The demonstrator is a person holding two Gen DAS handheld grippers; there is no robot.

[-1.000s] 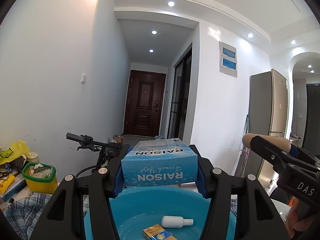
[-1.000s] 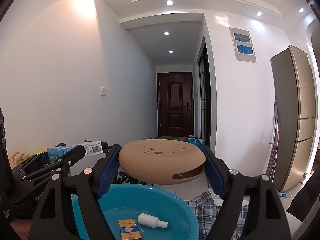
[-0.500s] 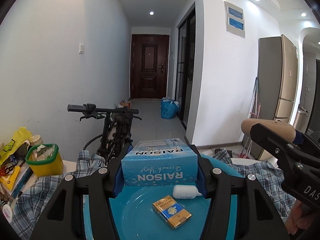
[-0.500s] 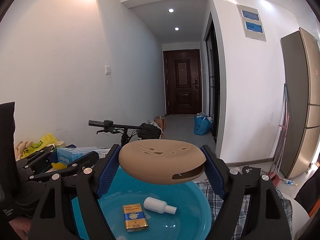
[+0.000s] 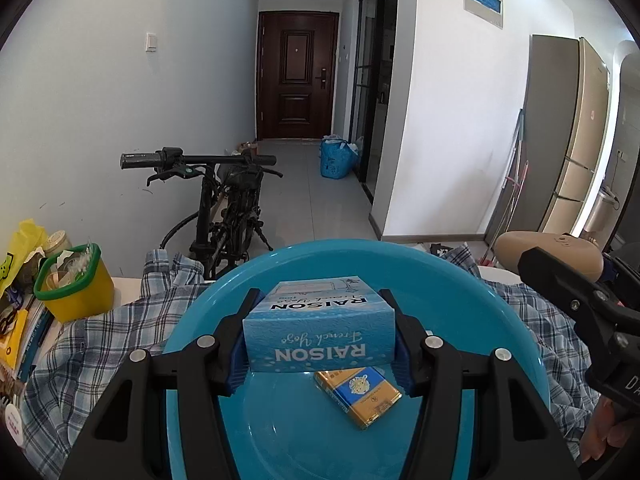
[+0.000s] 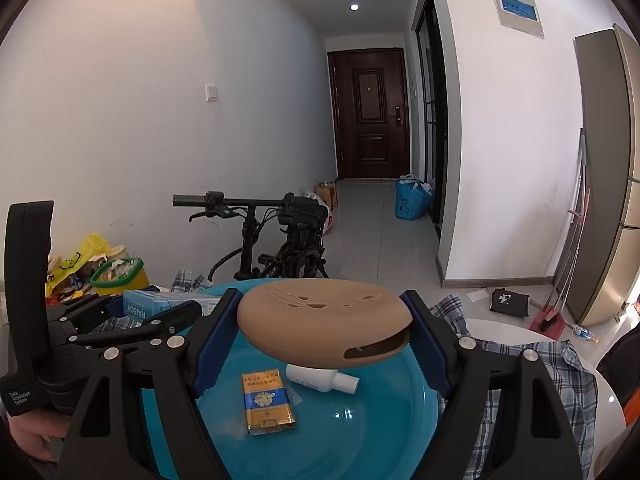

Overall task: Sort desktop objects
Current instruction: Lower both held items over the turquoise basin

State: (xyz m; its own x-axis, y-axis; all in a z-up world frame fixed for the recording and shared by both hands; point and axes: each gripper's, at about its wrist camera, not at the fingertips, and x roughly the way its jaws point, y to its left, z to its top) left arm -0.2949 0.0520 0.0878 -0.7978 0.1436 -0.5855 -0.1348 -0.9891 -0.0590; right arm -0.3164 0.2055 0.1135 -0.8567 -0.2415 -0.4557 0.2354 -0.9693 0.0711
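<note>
Left wrist, left tool (image 5: 320, 336) clamps blue box (image 5: 318, 330), right tool (image 6: 320, 332) clamps tan case (image 6: 322, 326) (both over basin (image 5: 480, 300))

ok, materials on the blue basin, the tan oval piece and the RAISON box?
Blue basin: likely plastic, glossy; it mirrors the ceiling lights.
Tan oval piece: looks like matte silicone or soft plastic, with no glare, rounded edges and moulded cut-outs. Which one, I cannot tell.
RAISON box: printed cardboard, with sharp folded edges and a slight sheen.
</note>
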